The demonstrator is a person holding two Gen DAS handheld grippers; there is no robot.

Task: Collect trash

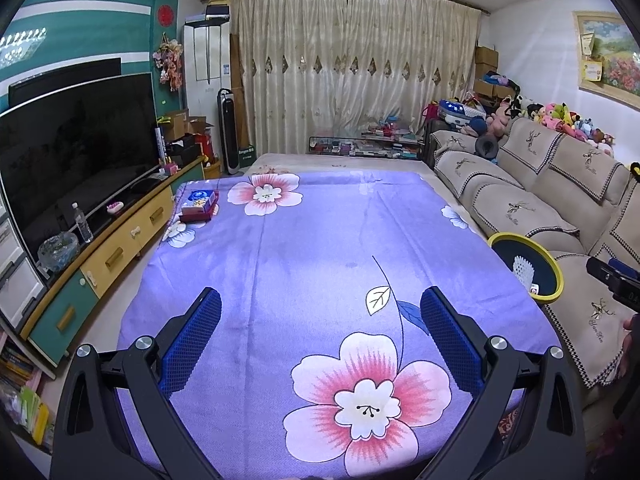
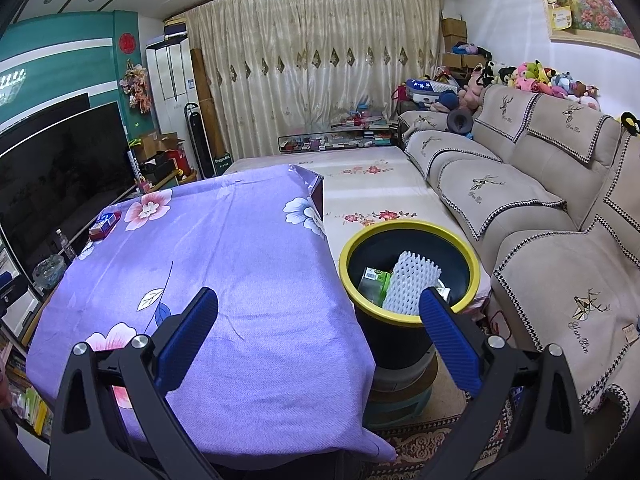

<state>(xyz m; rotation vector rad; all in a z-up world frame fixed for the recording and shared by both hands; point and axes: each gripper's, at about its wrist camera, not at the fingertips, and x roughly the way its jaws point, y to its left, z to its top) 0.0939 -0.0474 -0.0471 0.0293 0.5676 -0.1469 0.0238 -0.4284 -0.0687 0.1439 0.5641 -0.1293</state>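
1. Hovering over the table point(image 1: 304, 248), left hand-held gripper point(image 1: 320, 312) spread wide, gripping nothing.
2. Hanging past the table's edge, right hand-held gripper point(image 2: 320, 312) likewise spread and empty, its right finger overlapping the bin point(image 2: 404, 326) rim.
3. Sitting already in the bin, ahead and right of the right hand-held gripper: white foam netting point(image 2: 412, 284) and a green carton point(image 2: 374, 282).
4. Lying far ahead and left of both: a small red-and-blue box point(image 1: 199, 204), touching the purple cloth; trash or not, cannot tell.
5. Judging the dropping step finished; probably needing next a long reach forward-left, or stopping.
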